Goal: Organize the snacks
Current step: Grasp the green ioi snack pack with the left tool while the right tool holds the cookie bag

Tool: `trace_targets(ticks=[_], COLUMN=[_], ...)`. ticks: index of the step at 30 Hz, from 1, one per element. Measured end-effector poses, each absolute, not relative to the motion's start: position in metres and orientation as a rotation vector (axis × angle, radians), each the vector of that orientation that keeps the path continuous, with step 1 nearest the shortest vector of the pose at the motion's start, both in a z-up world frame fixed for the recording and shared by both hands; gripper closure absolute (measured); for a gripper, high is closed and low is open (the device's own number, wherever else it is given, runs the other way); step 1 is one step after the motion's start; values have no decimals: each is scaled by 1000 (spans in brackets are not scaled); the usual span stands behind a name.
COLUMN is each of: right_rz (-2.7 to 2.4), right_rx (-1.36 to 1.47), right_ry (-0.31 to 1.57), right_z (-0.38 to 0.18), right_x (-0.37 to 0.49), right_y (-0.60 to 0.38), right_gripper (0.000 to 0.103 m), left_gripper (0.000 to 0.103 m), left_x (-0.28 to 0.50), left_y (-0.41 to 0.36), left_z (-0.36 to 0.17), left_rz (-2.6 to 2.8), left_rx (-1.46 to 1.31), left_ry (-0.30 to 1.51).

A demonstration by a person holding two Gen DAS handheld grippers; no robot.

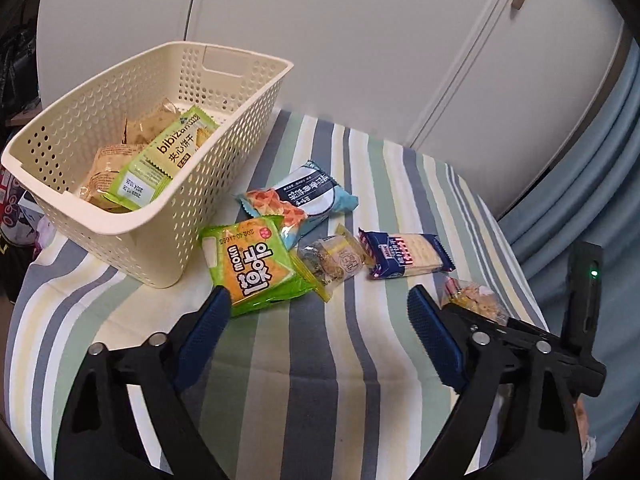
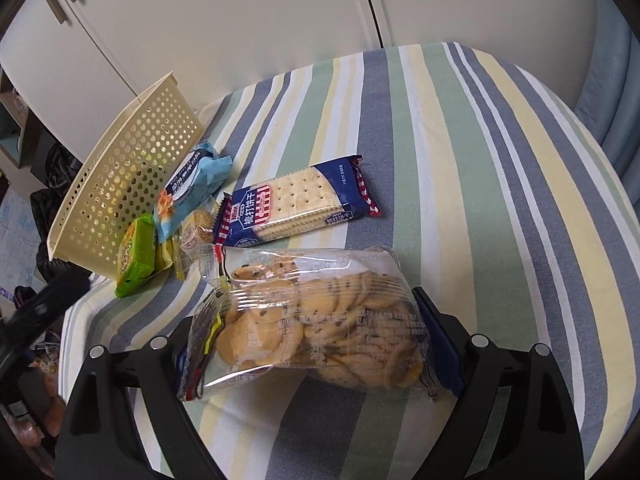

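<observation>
Right gripper point(image 2: 308, 340) fingers pinched on a clear cookie bag point(image 2: 316, 320) above the striped tabletop point(image 2: 460, 160), left gripper point(image 1: 320, 312) fingers spread near a green cracker pack point(image 1: 260, 264), cream basket point(image 1: 168, 240) placed far left, part-filled with snacks

A cream perforated plastic basket point(image 1: 160, 216) holding packets stands at the striped cloth's point(image 1: 320, 360) left edge; beside it, the wide-spread left gripper point(image 1: 316, 312) hovers near a green-orange snack packet point(image 1: 260, 264).
</observation>
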State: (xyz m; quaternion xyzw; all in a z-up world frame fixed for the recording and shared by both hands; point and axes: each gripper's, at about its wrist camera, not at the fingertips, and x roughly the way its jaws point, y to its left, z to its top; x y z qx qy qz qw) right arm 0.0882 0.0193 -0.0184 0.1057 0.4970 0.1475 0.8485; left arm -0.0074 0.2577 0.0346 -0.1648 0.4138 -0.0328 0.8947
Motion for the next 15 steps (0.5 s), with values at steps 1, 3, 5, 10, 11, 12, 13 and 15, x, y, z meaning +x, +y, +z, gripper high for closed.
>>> trace_targets(ticks=[1, 3, 5, 10, 11, 12, 13, 15], right_rz=[315, 319, 320, 335, 337, 338, 341, 345], right_rx=[226, 226, 211, 227, 235, 242, 244, 245], right_ry=[1046, 1040, 1032, 1020, 1019, 1018, 1017, 1014], right_z=[-18, -18, -17, -16, -16, -17, -17, -16], right_x=[89, 88, 87, 85, 85, 85, 85, 85], right_y=[19, 19, 21, 19, 18, 17, 17, 16], right_gripper=[15, 15, 15, 15, 15, 15, 15, 15], left_gripper=[17, 17, 18, 18, 18, 19, 24, 28], left_x=[-3, 6, 15, 36, 38, 41, 43, 45], left_y=[259, 263, 269, 280, 282, 284, 285, 283], left_z=[31, 25, 19, 3, -2, -7, -11, -14], left_rz=[-55, -12, 15, 43, 44, 43, 47, 62], left_rx=[-345, -339, -349, -416, -435, -457, -464, -440], left_ry=[870, 895, 921, 1002, 1022, 1042, 1056, 1062])
